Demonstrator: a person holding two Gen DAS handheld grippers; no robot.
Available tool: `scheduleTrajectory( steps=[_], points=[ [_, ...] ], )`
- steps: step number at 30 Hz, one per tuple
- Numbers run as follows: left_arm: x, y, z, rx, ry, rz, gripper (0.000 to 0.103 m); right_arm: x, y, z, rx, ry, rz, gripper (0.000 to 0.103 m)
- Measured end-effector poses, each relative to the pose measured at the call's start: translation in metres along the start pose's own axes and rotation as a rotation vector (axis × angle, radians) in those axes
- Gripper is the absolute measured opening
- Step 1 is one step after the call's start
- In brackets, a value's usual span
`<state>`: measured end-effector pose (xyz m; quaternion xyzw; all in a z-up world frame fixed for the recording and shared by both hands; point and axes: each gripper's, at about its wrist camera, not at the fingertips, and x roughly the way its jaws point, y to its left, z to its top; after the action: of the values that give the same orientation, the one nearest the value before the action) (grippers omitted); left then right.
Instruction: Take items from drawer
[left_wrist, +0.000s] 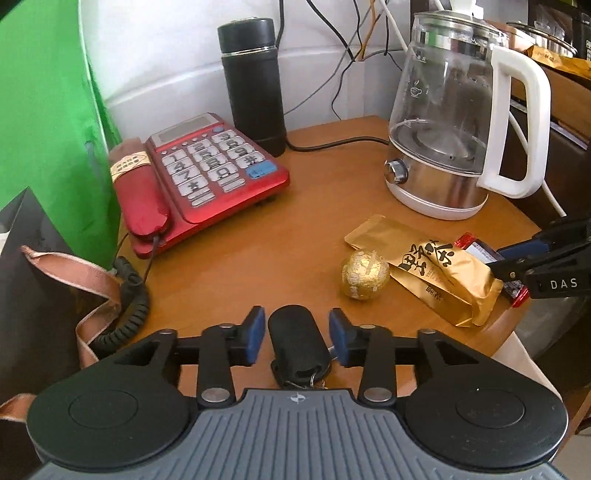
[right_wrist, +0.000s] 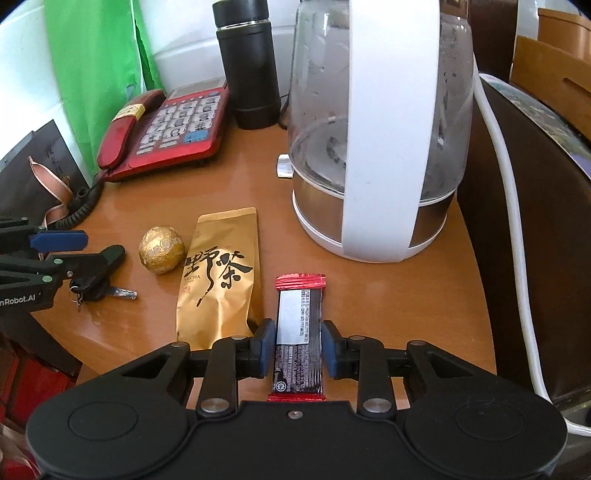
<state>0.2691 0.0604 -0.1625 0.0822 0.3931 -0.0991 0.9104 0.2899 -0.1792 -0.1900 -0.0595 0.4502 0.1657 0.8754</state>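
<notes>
A black key fob with keys lies on the wooden table between the fingers of my left gripper, which stands open around it with gaps on both sides. A red and black snack bar lies between the fingers of my right gripper; the jaws sit close to its sides, slightly apart. A gold tea pouch and a gold foil ball lie between the two grippers. The drawer is out of view.
A red desk phone with coiled cord, a black thermos and a glass kettle with white handle stand at the back. A green bag and a dark gift bag stand at the left.
</notes>
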Motion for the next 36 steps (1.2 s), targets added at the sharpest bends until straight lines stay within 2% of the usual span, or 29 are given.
scheduleTrajectory(
  steps=[3,7,9,21,27,36],
  points=[
    [-0.004,0.000,0.000,-0.013,-0.005,0.013,0.059,-0.004,0.000,0.001,0.000,-0.016,-0.006,0.027],
    [-0.009,-0.001,0.000,-0.022,-0.015,0.027,0.063,-0.009,-0.001,0.001,0.012,-0.024,-0.003,0.028],
    [-0.012,-0.003,0.000,-0.022,-0.018,0.033,0.069,-0.012,0.000,0.000,0.015,-0.029,-0.002,0.028],
    [-0.034,-0.012,-0.005,-0.039,-0.034,0.079,0.078,-0.040,0.009,-0.009,-0.013,-0.047,-0.005,0.040],
    [-0.049,-0.022,-0.008,-0.034,-0.036,0.094,0.078,-0.058,0.014,-0.015,-0.023,-0.053,0.017,0.048],
    [-0.081,-0.037,-0.014,-0.057,-0.057,0.085,0.082,-0.095,0.021,-0.033,-0.057,-0.059,0.017,0.055]
  ],
)
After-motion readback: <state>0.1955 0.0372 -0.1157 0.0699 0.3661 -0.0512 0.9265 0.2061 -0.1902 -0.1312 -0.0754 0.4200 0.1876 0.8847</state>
